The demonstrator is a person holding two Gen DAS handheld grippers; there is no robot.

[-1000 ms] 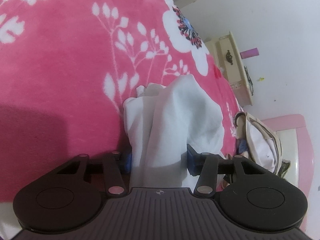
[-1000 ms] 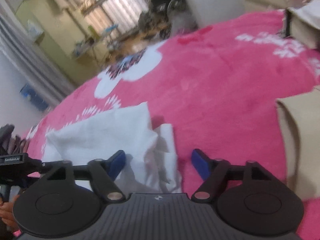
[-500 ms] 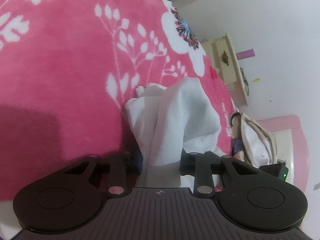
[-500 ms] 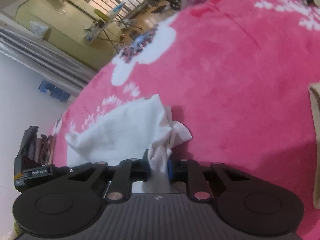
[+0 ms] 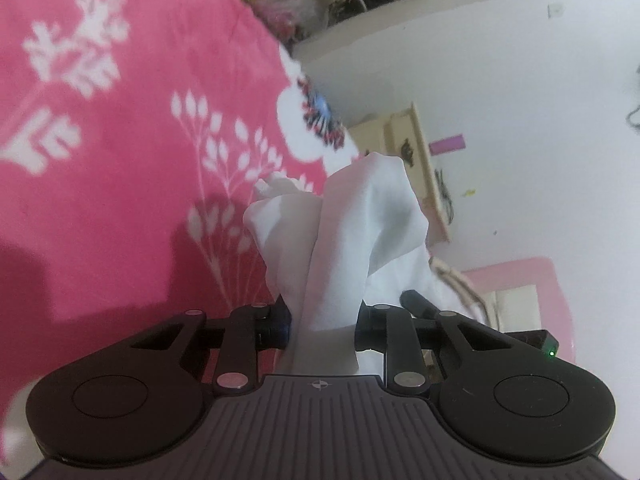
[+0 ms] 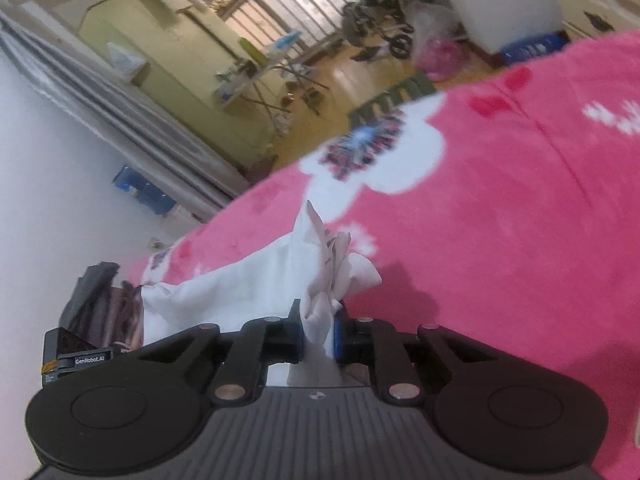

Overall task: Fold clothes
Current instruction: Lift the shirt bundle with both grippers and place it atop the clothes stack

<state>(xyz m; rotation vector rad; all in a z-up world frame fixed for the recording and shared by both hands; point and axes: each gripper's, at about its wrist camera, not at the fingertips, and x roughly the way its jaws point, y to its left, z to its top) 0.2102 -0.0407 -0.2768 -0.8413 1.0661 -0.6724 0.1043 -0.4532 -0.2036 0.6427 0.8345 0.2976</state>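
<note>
Both grippers are pinching the crumpled white cotton garment: your left gripper has its 2 jaws pressed onto a thick bunch of it, and your right gripper has its jaws squeezed on a twisted corner. That cloth hangs between them, lifted just above the fuzzy pink floral blanket, still rumpled with no clean crease showing. So folding-wise you've got a grip on 2 ends, but a flat, tidy fold isn't visible anywhere on that blanket.
</note>
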